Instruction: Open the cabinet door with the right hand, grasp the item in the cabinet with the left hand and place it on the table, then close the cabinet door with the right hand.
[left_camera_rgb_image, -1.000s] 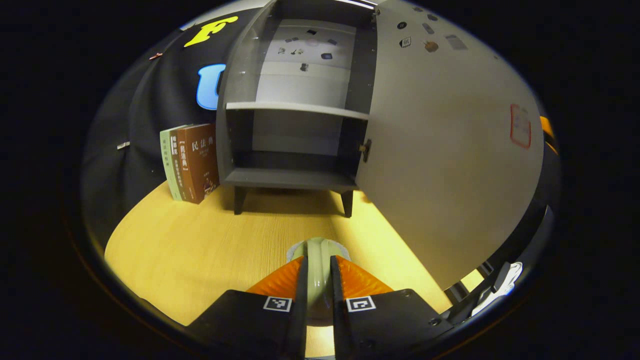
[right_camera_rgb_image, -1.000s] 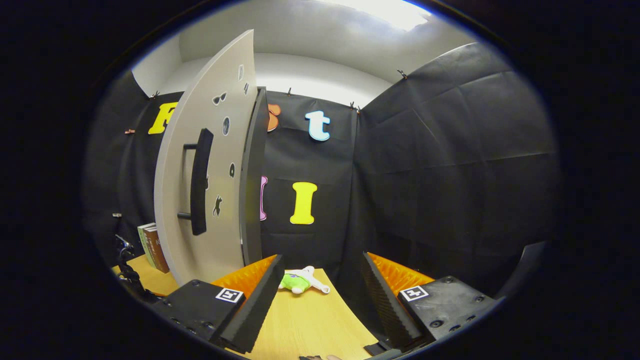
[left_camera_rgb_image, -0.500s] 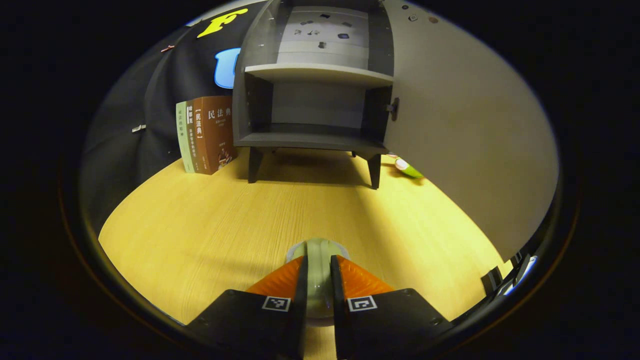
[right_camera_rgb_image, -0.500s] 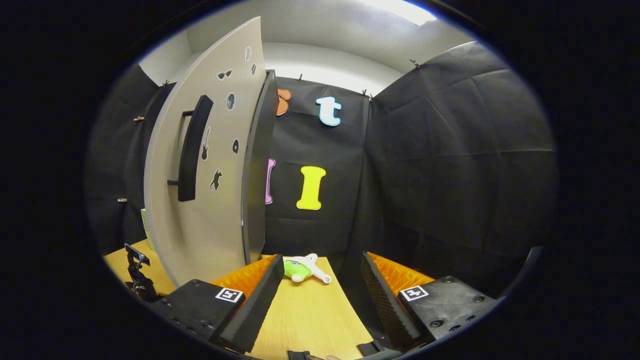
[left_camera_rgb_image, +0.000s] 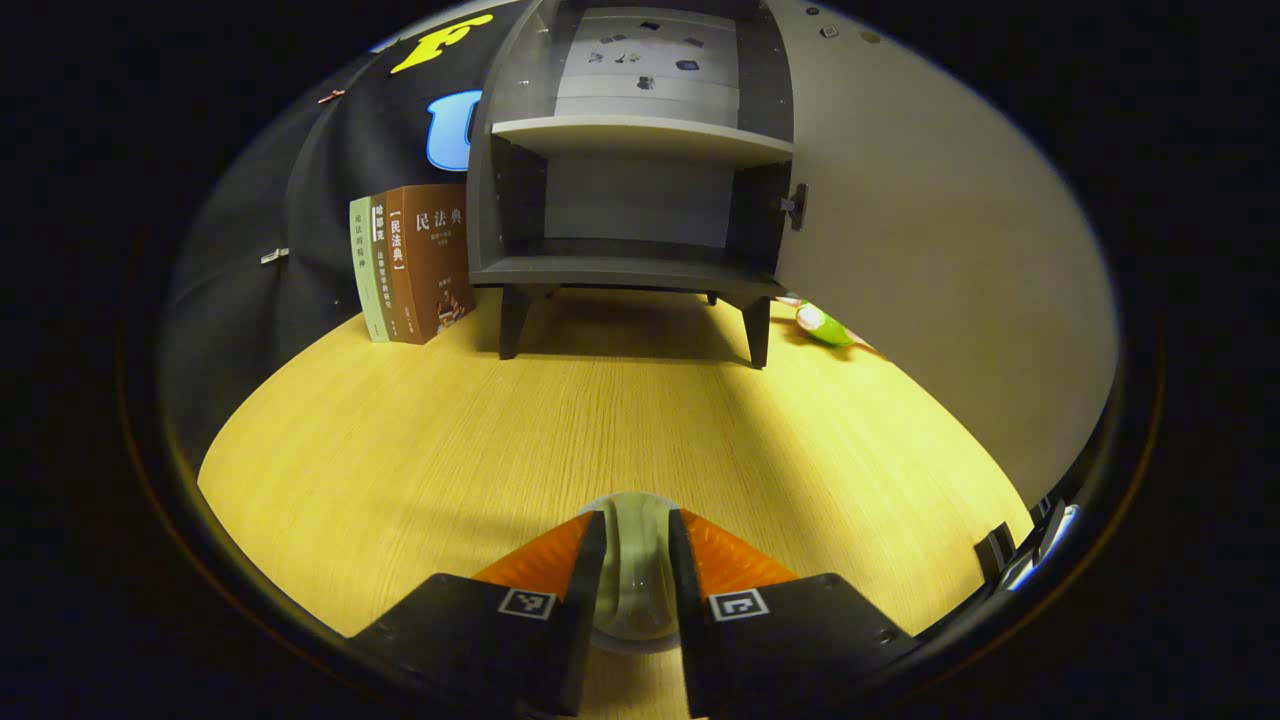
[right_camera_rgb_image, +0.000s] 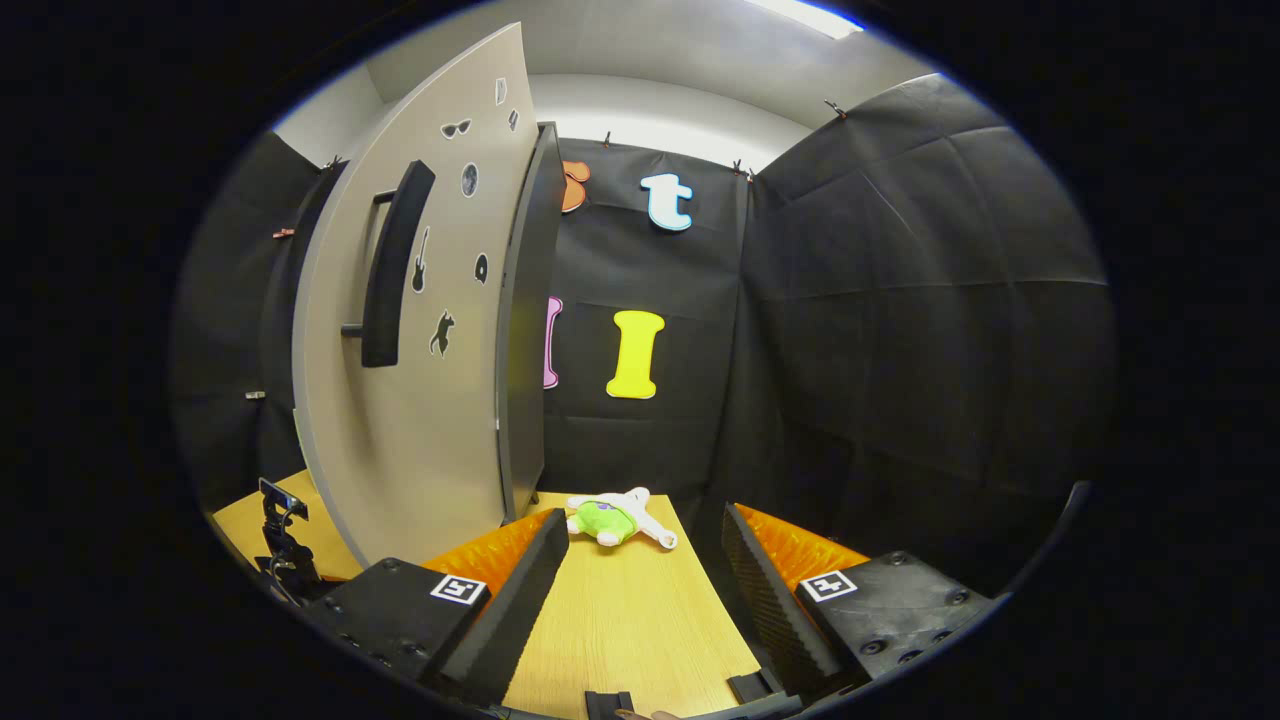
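Note:
My left gripper (left_camera_rgb_image: 635, 520) is shut on a pale green, see-through cup (left_camera_rgb_image: 635, 565), held low over the wooden table (left_camera_rgb_image: 430, 440), well in front of the grey cabinet (left_camera_rgb_image: 640, 140). The cabinet's shelves are bare and its door (left_camera_rgb_image: 930, 270) stands wide open to the right. In the right gripper view, the door's outer face (right_camera_rgb_image: 420, 420) with its dark handle (right_camera_rgb_image: 395, 265) is at the left. My right gripper (right_camera_rgb_image: 645, 520) is open, holds nothing, and sits to the right of the door without touching it.
Upright books (left_camera_rgb_image: 410, 260) lean against the wall left of the cabinet. A green and white plush toy (right_camera_rgb_image: 612, 520) lies on the table behind the open door, also seen past the cabinet leg as the toy (left_camera_rgb_image: 825, 325). Black cloth walls close in the booth.
The left gripper has drawn back from the cabinet with the cup and come down toward the table; its fingers stand a little wider. The right gripper has shifted slightly, still open.

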